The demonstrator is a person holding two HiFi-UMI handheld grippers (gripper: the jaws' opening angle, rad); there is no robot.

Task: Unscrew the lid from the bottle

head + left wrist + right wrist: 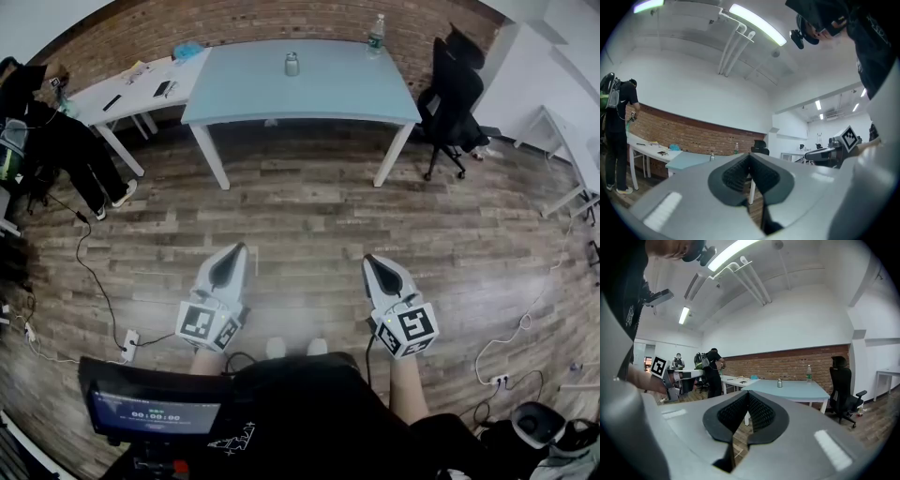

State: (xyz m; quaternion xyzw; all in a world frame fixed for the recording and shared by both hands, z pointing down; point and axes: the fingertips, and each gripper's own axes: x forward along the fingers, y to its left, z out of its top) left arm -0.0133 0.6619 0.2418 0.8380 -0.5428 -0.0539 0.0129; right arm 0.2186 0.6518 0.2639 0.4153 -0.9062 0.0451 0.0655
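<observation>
Both grippers are held low in front of the person's body, over the wooden floor (309, 216) and well apart from the light blue table (328, 98). Nothing has been approached, so the task is judged not yet begun. The left gripper (238, 251) is seen with its jaws pressed together, the ribbed pads meeting and nothing between them. The right gripper (371, 262) is likewise closed and empty. Both are carried roughly level and side by side, pointed toward the table, which is read as a resting carry (open jaws would serve no purpose while nothing is within reach).

The small metal bottle (292, 64) is stood upright near the middle of the table, and its lid appears to be on. It is taken to be the task's bottle, since it is set alone where both grippers can be brought to it. A clear plastic bottle (376, 33) is stood at the far edge. A black office chair (455, 94) is parked at the table's right end, so the approach is probably best made from the near side. One gripper will likely be needed to steady the body while the lid is turned by the other.
</observation>
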